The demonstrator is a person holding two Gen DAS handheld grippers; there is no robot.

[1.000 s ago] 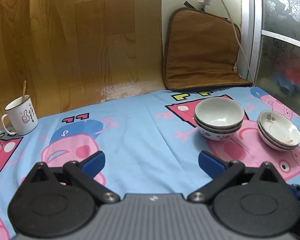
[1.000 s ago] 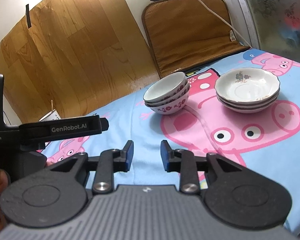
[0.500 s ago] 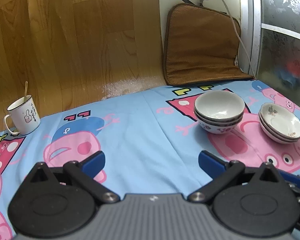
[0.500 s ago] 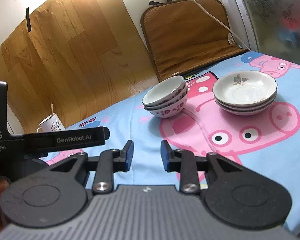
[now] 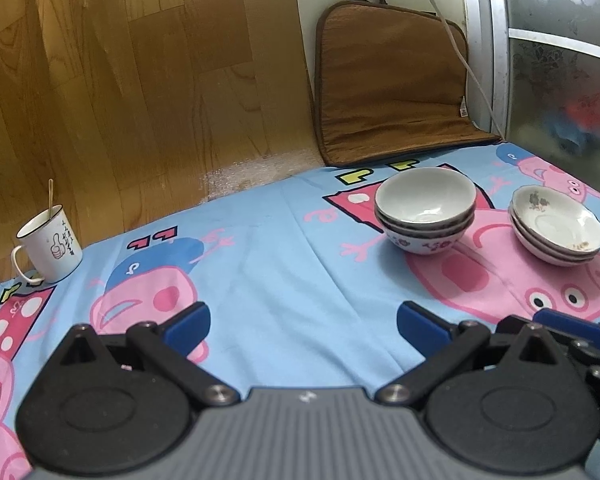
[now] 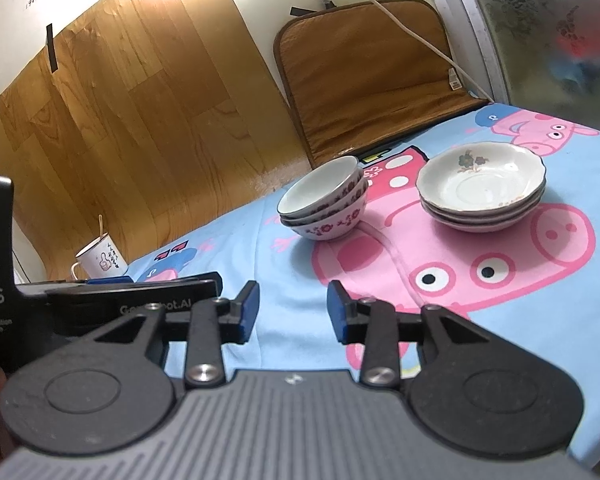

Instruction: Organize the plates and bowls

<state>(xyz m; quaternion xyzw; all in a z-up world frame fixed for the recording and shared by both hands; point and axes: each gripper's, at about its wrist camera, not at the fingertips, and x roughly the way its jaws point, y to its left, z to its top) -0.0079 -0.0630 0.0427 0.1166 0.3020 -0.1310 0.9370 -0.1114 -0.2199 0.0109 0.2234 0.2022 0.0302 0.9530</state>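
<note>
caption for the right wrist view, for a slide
Open right gripper, nothing between its jaws as they have just been opening, faces stacked bowls and stacked plates.

Bowls (image 5: 425,216): stack of glazed ceramic, glossy white inside, dark floral print outside.
Plates (image 6: 481,190): stack of glossy glazed ceramic, scalloped rims, small flower motif.
Bench cloth (image 5: 268,264): matt woven fabric, light blue with pink cartoon pig print, faint creases.
Mug (image 5: 50,245): glossy white, enamel or ceramic cannot be told, dark rim.
Wall panel (image 5: 140,80): wood-grain sheet with slight sheen.
Cushion (image 6: 372,80): brown cloth, soft sheen, stitched edge.
Tongs (image 6: 292,312): matt black plastic arms, blue pads, bright metal pivots.
</note>
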